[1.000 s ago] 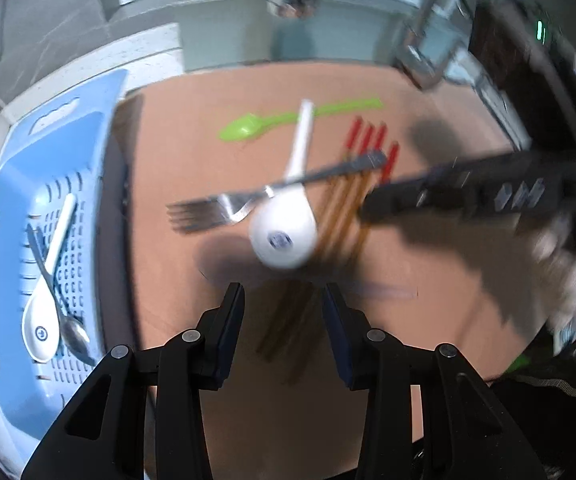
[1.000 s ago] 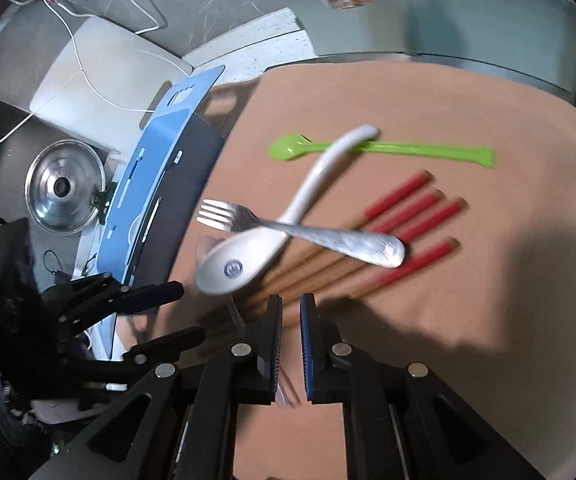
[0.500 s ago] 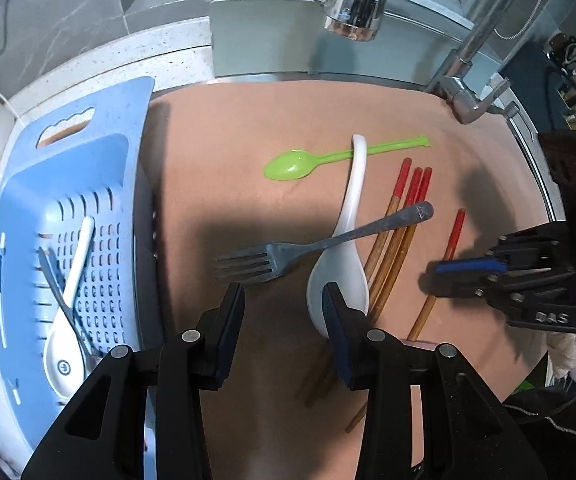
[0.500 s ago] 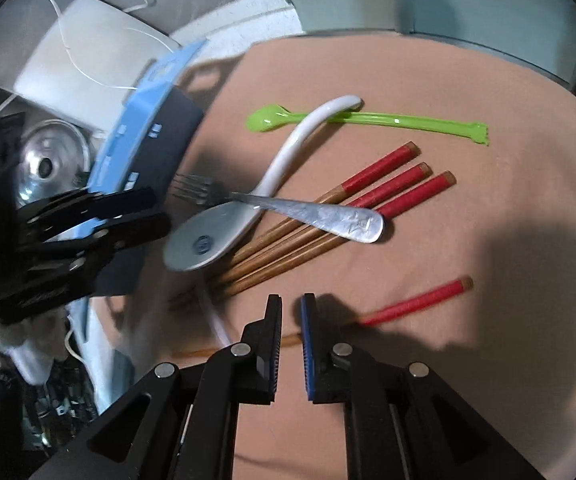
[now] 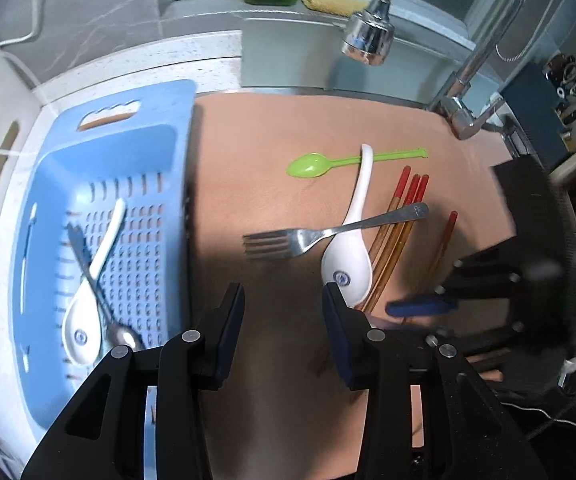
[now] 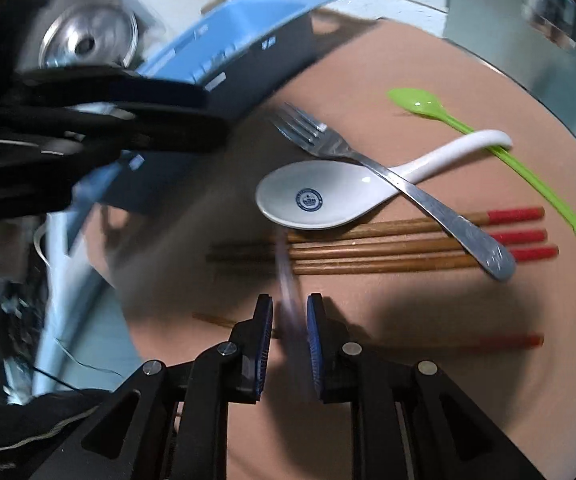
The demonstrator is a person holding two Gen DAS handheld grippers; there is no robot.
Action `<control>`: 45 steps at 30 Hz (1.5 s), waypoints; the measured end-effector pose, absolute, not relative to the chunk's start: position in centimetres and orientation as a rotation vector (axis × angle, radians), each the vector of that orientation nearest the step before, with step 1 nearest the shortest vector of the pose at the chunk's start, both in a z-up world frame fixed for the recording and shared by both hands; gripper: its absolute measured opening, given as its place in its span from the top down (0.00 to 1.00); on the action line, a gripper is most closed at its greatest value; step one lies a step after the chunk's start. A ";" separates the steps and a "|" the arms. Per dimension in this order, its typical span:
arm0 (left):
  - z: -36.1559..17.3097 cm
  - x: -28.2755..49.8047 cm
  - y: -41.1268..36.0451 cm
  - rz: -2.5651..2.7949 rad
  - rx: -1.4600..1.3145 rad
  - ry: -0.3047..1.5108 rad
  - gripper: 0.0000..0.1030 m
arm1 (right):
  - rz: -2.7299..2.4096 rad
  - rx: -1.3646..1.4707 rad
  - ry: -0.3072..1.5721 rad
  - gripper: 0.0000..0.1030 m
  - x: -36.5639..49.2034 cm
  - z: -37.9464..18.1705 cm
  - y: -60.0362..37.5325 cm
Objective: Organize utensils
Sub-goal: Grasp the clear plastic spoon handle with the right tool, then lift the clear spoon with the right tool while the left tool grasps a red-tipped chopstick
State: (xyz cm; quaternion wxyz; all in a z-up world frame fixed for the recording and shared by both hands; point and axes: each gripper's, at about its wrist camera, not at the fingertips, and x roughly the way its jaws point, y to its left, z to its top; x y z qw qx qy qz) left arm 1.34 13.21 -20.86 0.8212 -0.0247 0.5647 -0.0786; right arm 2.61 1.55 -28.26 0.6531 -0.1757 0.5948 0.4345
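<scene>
The left tongs (image 5: 282, 300) are held open and empty over a brown mat (image 5: 268, 152), between a blue basket (image 5: 184, 160) and a white spoon (image 5: 348, 264). Nothing is touched by their fingers.

The jaws of the right tongs (image 6: 290, 304) have just been opening and are now set a little apart. A pale streak (image 6: 288, 280) is seen between them (too blurred to be named). As far as can be seen, it is not pressed by the pads.

Most of the utensils are found on the mat. A fork (image 5: 288, 238) is laid across the neck of the white spoon, with its prongs toward the basket. The handle of this spoon is rested over a green spoon (image 5: 312, 165). Three chopsticks (image 5: 392, 232) with red ends are placed side by side, partly under the spoon bowl and the fork handle. A fourth chopstick (image 5: 446, 236) is left apart from them, near the right tongs.

In the basket, a second white spoon (image 5: 88, 308) and a metal spoon (image 5: 122, 336) are crossed over each other.
</scene>
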 end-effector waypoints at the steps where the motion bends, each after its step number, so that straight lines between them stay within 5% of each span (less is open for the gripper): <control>1: -20.8 0.9 13.4 -0.162 -0.059 1.198 0.62 | 0.996 -0.418 1.345 0.85 2.6 -28.3 1.7; 4: -20.8 -0.3 13.8 -0.150 -0.071 1.194 0.62 | 1.031 -0.506 1.334 0.92 2.3 -28.0 2.1; 30: -23.5 -0.2 2.4 -0.425 0.084 1.257 0.62 | 1.038 -0.741 1.305 0.91 2.9 -26.2 -8.3; 34: -23.7 0.7 1.0 -0.473 0.137 1.259 0.62 | 0.967 -0.599 1.305 0.82 3.9 -24.9 -9.7; 43: -22.3 5.5 -1.2 -0.572 0.215 1.245 0.62 | 0.856 -0.125 1.354 0.81 3.4 -23.5 -13.5; 45: -22.3 6.6 -2.8 -0.615 0.256 1.248 0.69 | 0.819 0.029 1.391 0.81 3.2 -24.2 -14.6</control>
